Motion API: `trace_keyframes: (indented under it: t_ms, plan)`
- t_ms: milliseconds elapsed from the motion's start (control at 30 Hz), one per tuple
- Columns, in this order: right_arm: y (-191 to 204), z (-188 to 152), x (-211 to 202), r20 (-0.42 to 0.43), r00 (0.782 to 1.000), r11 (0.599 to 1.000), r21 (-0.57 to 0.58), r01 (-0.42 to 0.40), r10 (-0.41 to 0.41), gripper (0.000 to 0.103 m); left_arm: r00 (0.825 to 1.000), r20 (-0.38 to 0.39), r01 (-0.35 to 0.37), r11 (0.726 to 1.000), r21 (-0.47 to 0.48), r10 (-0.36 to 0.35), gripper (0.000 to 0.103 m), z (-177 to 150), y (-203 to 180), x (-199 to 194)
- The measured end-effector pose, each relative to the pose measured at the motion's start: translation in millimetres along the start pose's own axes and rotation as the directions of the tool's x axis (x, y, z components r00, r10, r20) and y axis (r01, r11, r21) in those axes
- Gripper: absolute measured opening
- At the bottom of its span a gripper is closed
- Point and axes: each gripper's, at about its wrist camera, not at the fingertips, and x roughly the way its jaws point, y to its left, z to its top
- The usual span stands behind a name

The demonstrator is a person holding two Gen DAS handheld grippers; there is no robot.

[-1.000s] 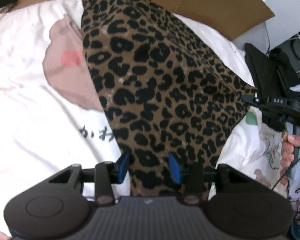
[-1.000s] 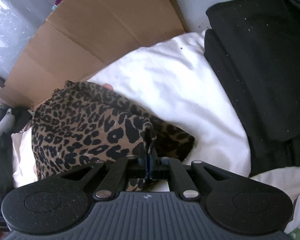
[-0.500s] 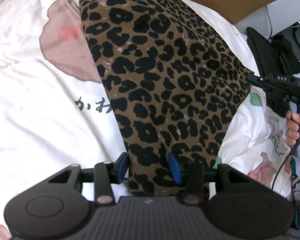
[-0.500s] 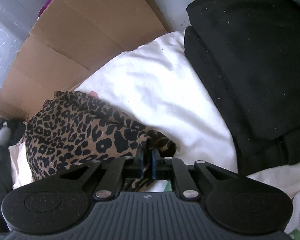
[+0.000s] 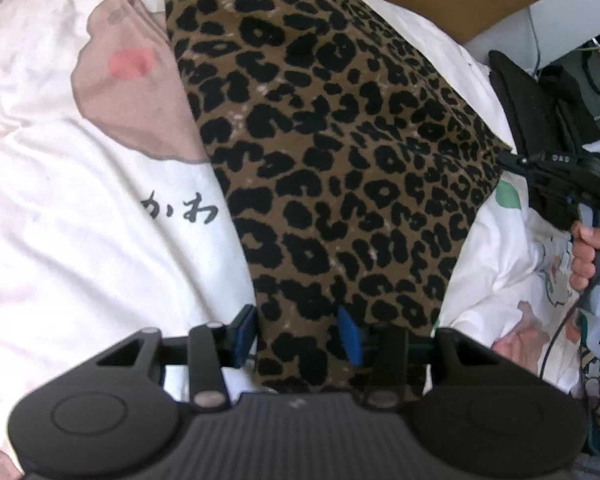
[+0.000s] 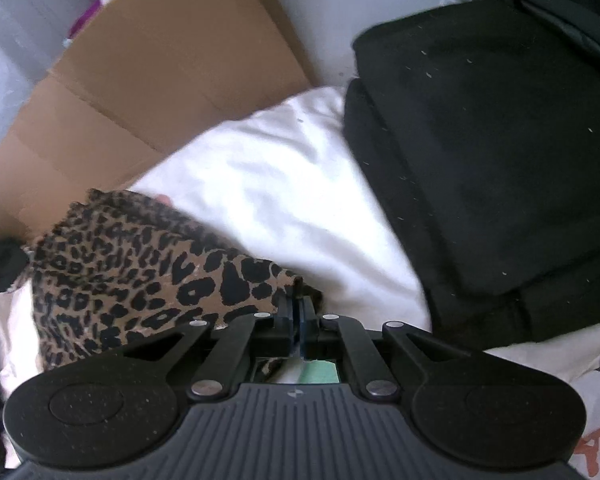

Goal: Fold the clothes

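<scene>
Your right gripper [image 6: 299,316] was pinched shut on a corner of the leopard-print garment [image 5: 340,152] lying across the white bedsheet [image 5: 80,240]; that thin bite could have slipped under tension. Your left gripper [image 5: 296,334] stood half open astride the near hem, gripping nothing, with free sheet at frame left but cardboard [image 6: 160,80] and black folded clothes [image 6: 492,152] crowding upper right

Leopard-print garment [image 5: 340,168] spread flat on white printed bedding [image 5: 80,240], narrowing toward near end.
</scene>
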Motion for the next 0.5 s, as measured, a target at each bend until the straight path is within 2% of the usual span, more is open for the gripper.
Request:
trace_keyframes:
  t_ms: [133, 267, 367, 500]
  plan:
    - [-9.6, -0.5, 3.6, -0.035, 0.999, 0.998, 0.067, -0.022, 0.024, 0.003, 1.000, -0.004, -0.008, 1.000, 0.010, 0.008, 0.047, 7.7, -1.2, 1.5]
    - [-8.9, 1.9, -9.2, -0.005, 1.000, 0.998, 0.065, -0.005, 0.006, 0.008, 0.999, -0.007, -0.042, 0.998, 0.051, 0.043, 0.047, 12.4, -3.2, -0.4]
    - [-11.1, 7.8, -19.8, 0.018, 1.000, 0.999, 0.050, 0.016, -0.016, 0.009, 0.997, -0.026, -0.073, 0.995, 0.074, 0.075, 0.047, 14.6, -11.9, 8.9]
    - [-13.6, 15.4, -32.4, 0.047, 0.999, 1.000, 0.013, -0.013, 0.012, 0.014, 0.996, -0.039, -0.080, 0.994, 0.077, 0.083, 0.047, 19.1, -14.9, 10.6]
